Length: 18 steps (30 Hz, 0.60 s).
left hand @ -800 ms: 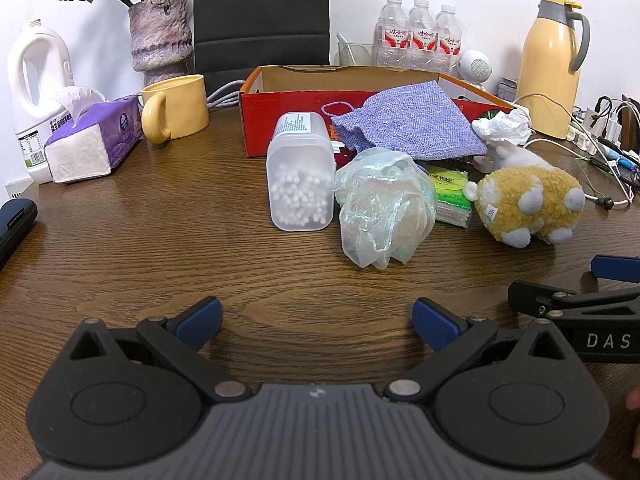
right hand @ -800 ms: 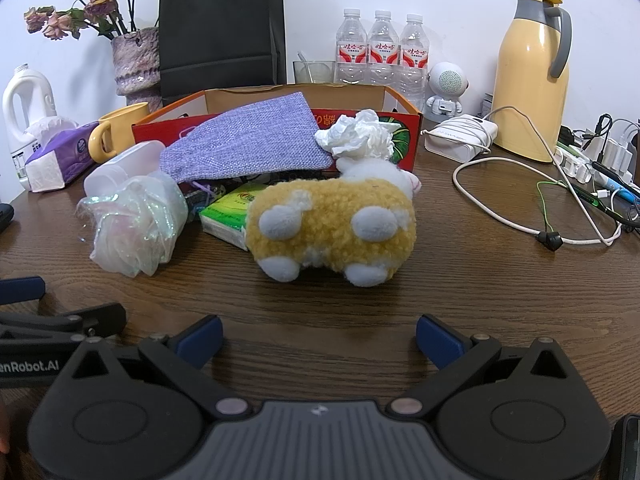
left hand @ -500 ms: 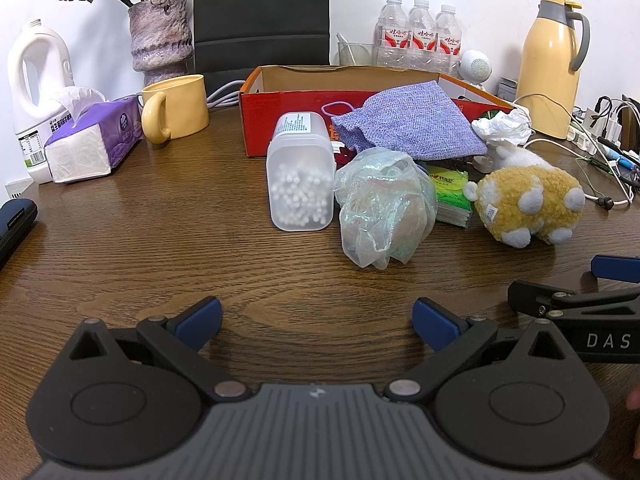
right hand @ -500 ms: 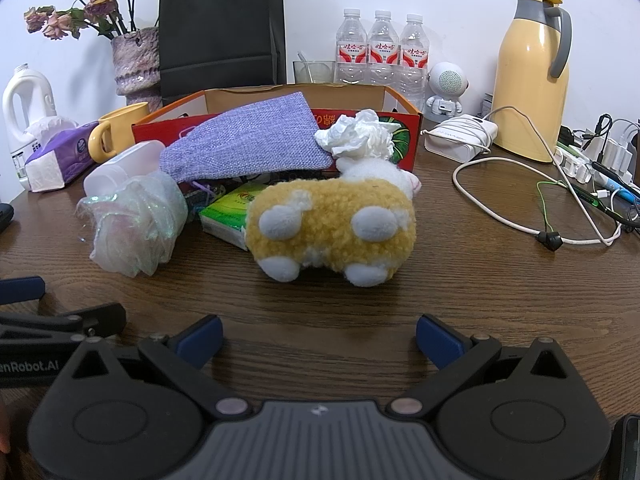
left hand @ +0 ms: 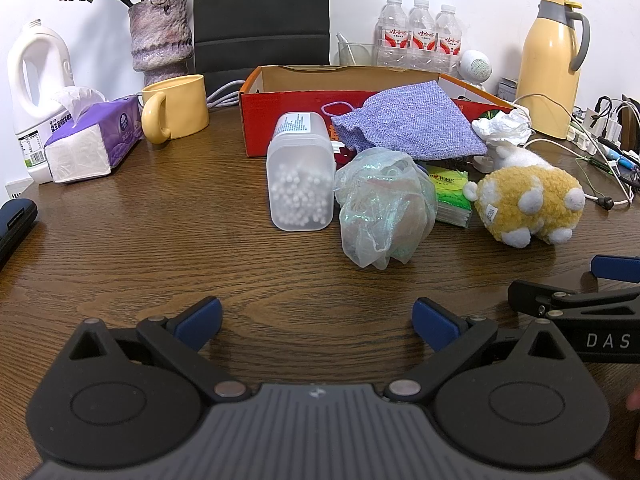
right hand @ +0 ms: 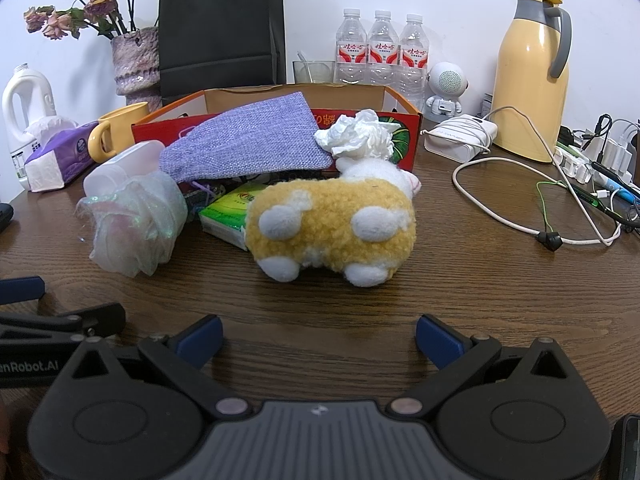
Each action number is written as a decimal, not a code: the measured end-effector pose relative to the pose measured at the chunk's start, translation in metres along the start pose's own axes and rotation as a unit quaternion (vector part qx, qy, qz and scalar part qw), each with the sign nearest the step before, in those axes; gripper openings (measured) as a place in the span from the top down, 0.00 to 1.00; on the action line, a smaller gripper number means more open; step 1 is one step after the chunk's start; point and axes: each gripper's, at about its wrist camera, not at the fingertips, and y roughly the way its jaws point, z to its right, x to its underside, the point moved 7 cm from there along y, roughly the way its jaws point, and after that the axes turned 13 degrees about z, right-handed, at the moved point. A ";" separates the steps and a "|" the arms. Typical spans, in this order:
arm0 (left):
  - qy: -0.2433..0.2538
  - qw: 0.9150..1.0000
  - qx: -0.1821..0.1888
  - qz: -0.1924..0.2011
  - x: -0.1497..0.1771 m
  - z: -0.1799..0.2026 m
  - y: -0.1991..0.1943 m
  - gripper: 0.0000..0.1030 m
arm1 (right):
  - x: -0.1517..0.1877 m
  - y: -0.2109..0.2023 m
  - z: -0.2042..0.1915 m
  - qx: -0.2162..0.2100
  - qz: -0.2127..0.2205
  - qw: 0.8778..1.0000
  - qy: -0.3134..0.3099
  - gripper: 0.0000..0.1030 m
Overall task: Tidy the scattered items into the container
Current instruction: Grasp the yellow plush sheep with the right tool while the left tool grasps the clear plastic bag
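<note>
1. The container, a red cardboard box (left hand: 288, 124), sits open-topped at the middle back of the worktop (left hand: 160, 240), and the scattered items crowd its front wall.
2. A purple woven pouch (left hand: 408, 128) drapes over that front edge; a crumpled white paper (left hand: 504, 128) sits just right of it.
3. In front of the box lies a frosted jar of cotton swabs (left hand: 300, 184) on its side, touching a crumpled iridescent bag (left hand: 384, 208).
4. A green tissue pack (left hand: 452, 196) lies between the bag and a yellow plush toy (left hand: 528, 204).
5. Your left tongs (left hand: 316, 320) hang released above bare wood, well short of the jar and bag, with nothing between the blue pads.
6. Your right tongs (right hand: 318, 338) are equally spread and empty, facing the plush toy.
7. Around the edges stand a yellow mug (left hand: 176, 108), a purple tissue box (left hand: 92, 144), a vase (left hand: 160, 36) and a yellow thermos (left hand: 552, 64).
</note>
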 end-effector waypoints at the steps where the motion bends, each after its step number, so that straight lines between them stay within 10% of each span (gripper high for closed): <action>1: 0.000 1.000 0.000 0.000 0.000 0.000 0.000 0.00 | 0.000 0.000 0.000 0.000 0.000 1.000 0.000 0.00; 18: 0.010 1.000 0.013 0.003 -0.001 0.000 -0.002 0.00 | 0.000 -0.001 -0.002 0.000 0.005 1.000 -0.012 0.00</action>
